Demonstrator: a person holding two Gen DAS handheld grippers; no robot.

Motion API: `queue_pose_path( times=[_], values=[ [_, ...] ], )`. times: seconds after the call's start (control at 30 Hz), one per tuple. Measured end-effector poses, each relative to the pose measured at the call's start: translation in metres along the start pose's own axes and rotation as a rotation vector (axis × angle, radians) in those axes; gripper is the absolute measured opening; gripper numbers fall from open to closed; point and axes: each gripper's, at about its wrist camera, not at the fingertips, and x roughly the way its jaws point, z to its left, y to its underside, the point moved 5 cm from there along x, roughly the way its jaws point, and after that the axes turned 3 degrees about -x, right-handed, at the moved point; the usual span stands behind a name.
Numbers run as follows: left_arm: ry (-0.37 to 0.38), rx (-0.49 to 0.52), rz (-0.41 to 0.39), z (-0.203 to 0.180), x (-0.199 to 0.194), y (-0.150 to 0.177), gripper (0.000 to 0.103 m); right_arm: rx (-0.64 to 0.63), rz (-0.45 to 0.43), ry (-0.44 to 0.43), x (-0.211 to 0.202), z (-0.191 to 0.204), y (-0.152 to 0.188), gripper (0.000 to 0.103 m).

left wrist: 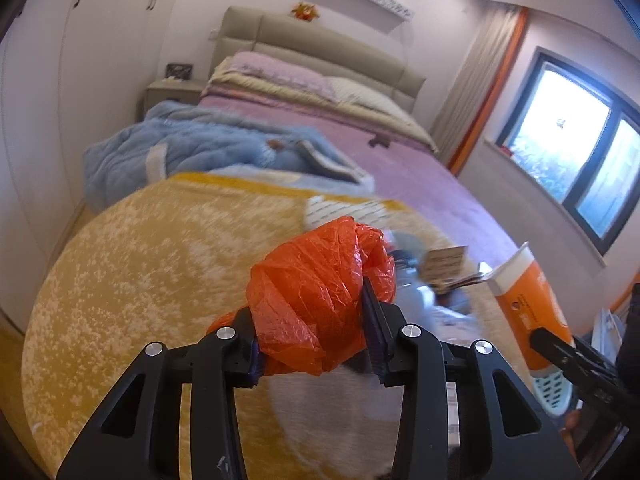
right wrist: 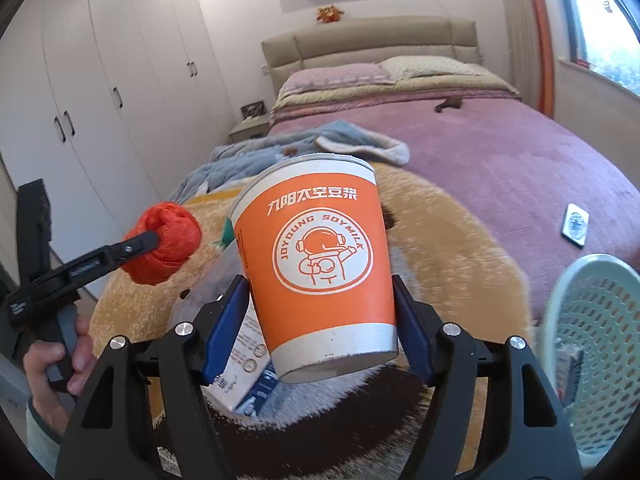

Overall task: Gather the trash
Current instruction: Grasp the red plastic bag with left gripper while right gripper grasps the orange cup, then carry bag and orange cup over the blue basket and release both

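My left gripper [left wrist: 316, 336] is shut on a crumpled orange plastic bag [left wrist: 316, 292] and holds it above a yellow plush blanket [left wrist: 140, 280] on the bed. The bag and left gripper also show in the right wrist view [right wrist: 166, 244]. My right gripper [right wrist: 320, 332] is shut on an orange and white paper soy milk cup [right wrist: 316, 264], held upright and slightly tilted. The cup also shows at the right of the left wrist view [left wrist: 532, 300]. A white and blue carton [right wrist: 244, 364] lies on the blanket under the cup.
A pale green perforated basket [right wrist: 596, 340] stands at the right, with a carton inside. More paper scraps and a clear bottle [left wrist: 424, 280] lie on the blanket. A blue quilt [left wrist: 192, 144], a purple bedspread [right wrist: 500, 160] and a small packet [right wrist: 575, 225] are beyond. White wardrobes stand left.
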Motion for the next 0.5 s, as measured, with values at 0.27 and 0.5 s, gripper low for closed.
queue_pose_path(
  times=[0.27, 0.5],
  values=[
    [0.110, 0.114, -0.037, -0.083, -0.019, -0.005, 0.038, 0.074, -0.051, 0.108, -0.049, -0.050, 0.006, 0.066],
    [0.211, 0.228, -0.002, -0.169, -0.009, 0.013, 0.038, 0.158, -0.081, 0.226, -0.086, -0.107, 0.019, 0.066]
  ],
)
